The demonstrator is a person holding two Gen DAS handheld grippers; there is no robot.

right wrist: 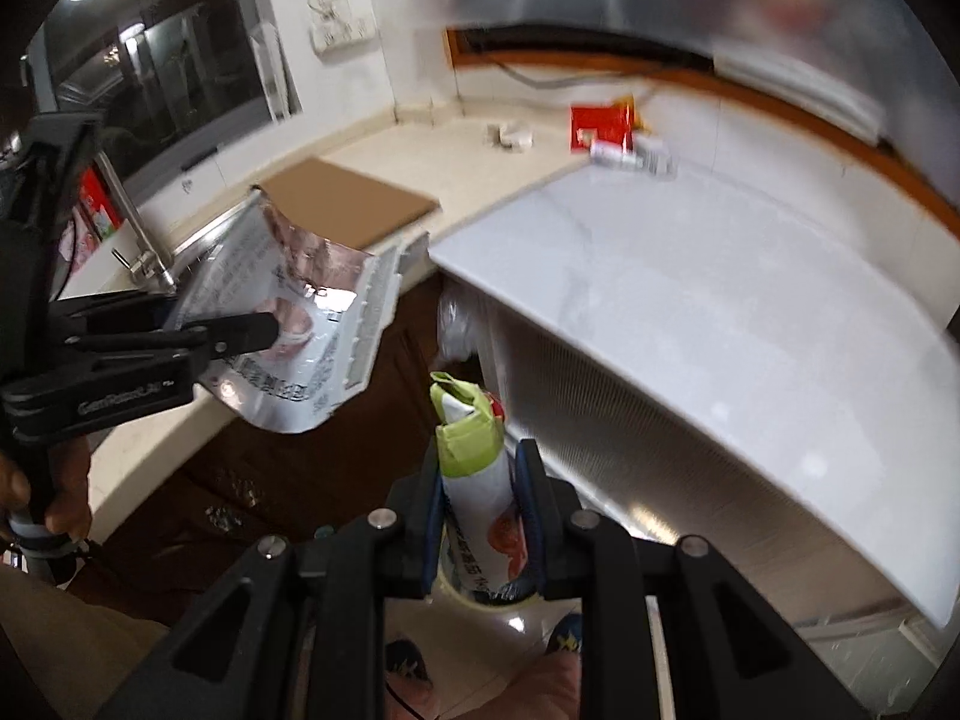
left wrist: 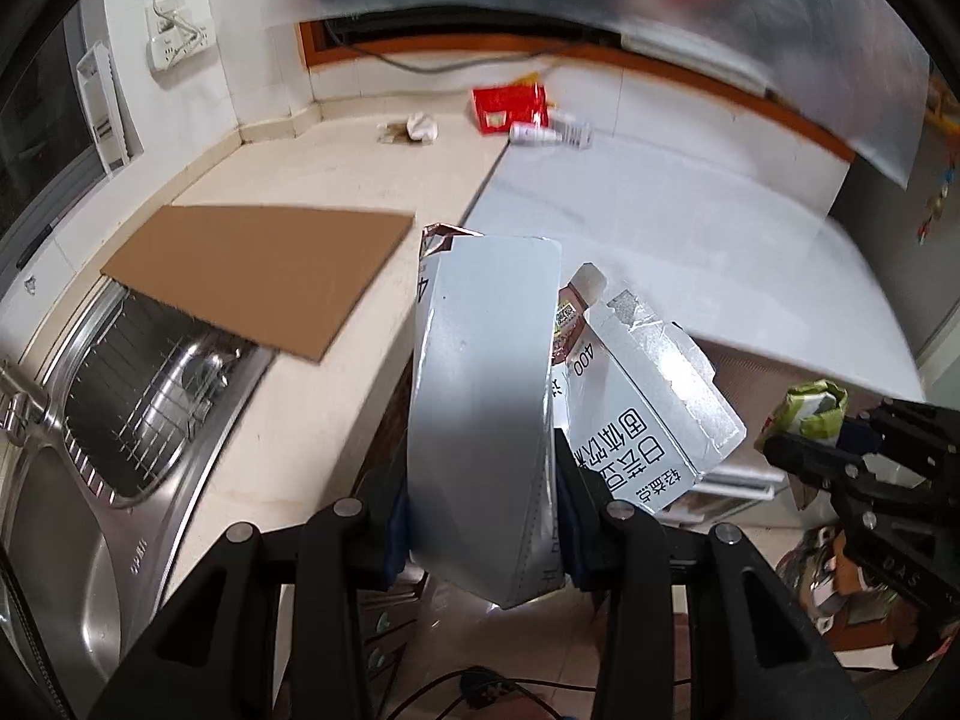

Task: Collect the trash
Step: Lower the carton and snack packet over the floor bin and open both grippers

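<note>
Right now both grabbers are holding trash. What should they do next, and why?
Probably carry both pieces to a bin, which isn't visible. The left gripper grips a flattened silver carton, the right gripper a crumpled green-topped carton, so neither can pick up the red packet.

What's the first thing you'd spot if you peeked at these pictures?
The big flattened silver carton clamped in the left gripper, right up front. Next, the crumpled green-topped pack pinched in the right gripper. Far back on the counter lie a red packet and a small white bottle.
</note>
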